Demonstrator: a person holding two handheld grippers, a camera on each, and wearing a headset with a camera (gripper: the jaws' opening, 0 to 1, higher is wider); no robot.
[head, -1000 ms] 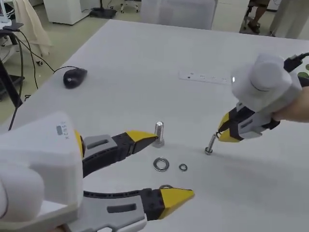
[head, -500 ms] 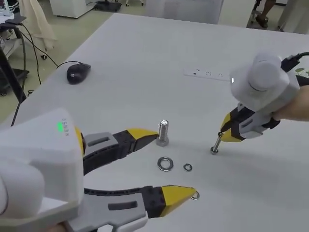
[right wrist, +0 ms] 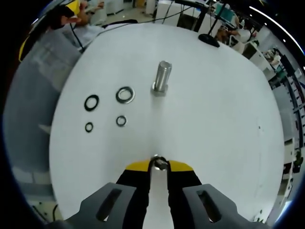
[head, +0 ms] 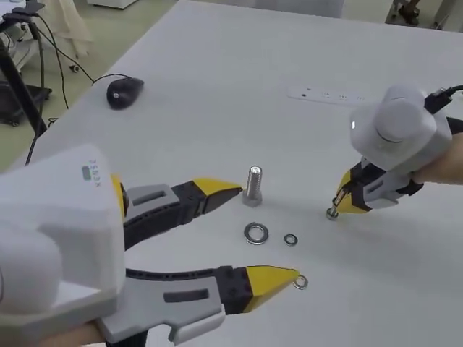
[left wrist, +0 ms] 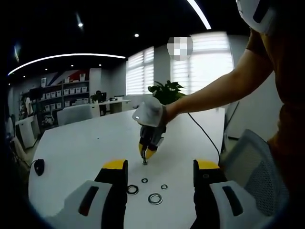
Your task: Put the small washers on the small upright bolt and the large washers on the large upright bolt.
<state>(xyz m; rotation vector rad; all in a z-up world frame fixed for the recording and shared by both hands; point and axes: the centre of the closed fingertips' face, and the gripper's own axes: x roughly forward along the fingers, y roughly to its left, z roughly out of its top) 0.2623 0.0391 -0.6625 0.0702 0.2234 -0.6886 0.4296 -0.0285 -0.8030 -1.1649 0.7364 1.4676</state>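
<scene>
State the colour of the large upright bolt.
Silver-grey bare metal: large upright bolt, clearest in the right gripper view.

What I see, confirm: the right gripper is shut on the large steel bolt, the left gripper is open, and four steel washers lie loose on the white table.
Wrong bolt: the right gripper is shut on the small steel bolt, as the right gripper view shows; the large steel bolt stands free. Otherwise right: left gripper open, four steel washers loose on the white table.
</scene>
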